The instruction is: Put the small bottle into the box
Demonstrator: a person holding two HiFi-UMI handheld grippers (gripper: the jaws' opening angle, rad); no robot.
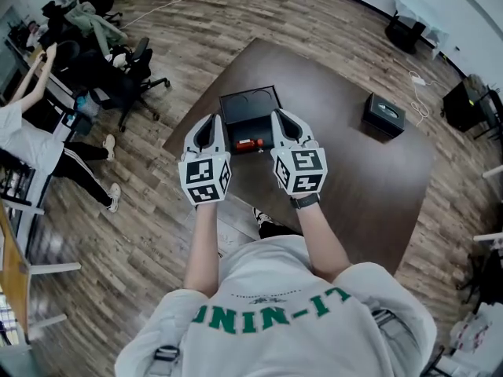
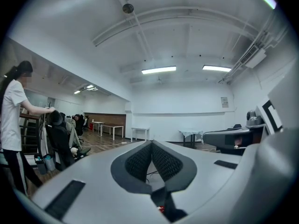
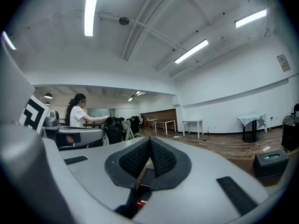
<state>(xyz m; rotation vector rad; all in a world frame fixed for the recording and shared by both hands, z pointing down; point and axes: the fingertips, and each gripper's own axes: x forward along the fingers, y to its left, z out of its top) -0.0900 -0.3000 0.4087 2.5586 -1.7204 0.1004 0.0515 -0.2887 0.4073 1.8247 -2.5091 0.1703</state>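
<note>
A black box (image 1: 250, 104) lies open on the brown table (image 1: 354, 179). A small bottle with a red-orange part (image 1: 246, 144) lies at the box's near end; I cannot tell whether it rests inside. My left gripper (image 1: 211, 122) and right gripper (image 1: 281, 118) hover side by side over the box, one at each side of the bottle. In the left gripper view the pads (image 2: 140, 160) meet at the tip with nothing between them. The right gripper view shows the same: its pads (image 3: 161, 157) are together and empty. A bit of red (image 3: 140, 203) shows below the right jaws.
A second small black case (image 1: 384, 115) sits at the table's far right. Office chairs (image 1: 134, 73) and people stand at desks to the left, on the wood floor. The table's near edge is by my feet.
</note>
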